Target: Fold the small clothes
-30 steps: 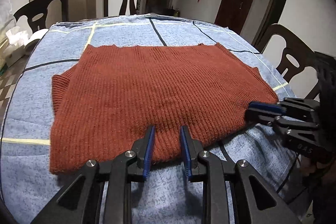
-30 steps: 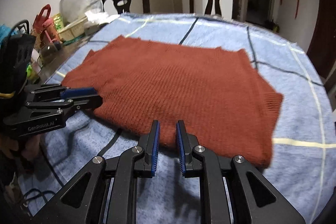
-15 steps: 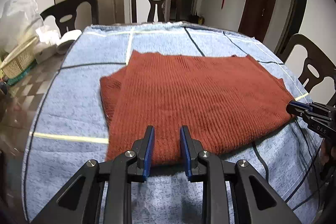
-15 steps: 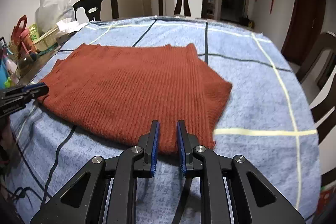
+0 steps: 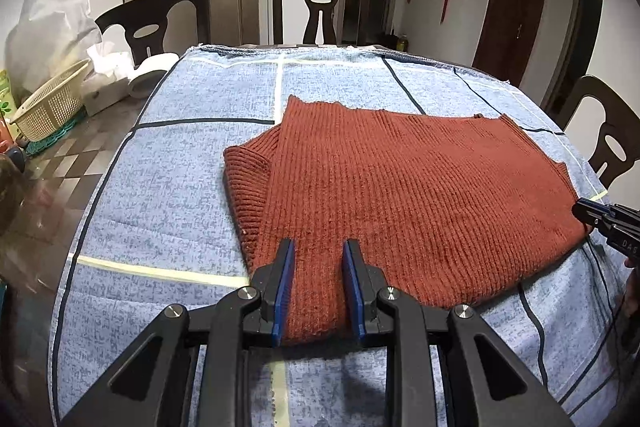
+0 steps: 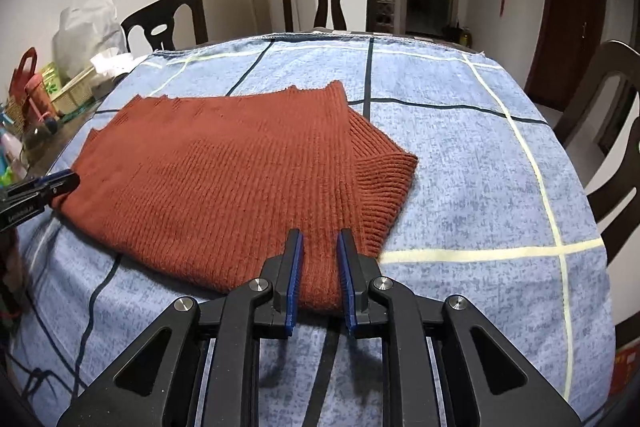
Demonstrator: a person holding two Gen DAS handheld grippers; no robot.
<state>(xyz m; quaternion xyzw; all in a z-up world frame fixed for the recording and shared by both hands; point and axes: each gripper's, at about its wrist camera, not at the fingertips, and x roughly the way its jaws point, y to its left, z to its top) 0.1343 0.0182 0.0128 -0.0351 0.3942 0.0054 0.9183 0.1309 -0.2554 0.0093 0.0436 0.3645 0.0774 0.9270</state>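
Jaws astride sweater [image 5: 404, 195], chairs [image 5: 320, 9] beyond

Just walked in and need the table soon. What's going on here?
A person is folding a rust-red sweater on the blue checked cloth, with a gripper in each hand. The left gripper sits at the near hem by the left corner, the right gripper at the near hem by the right corner, each with knit between its jaws. Whether either is pinching is unclear. The sweater lies flat, both sleeves tucked in at the sides.
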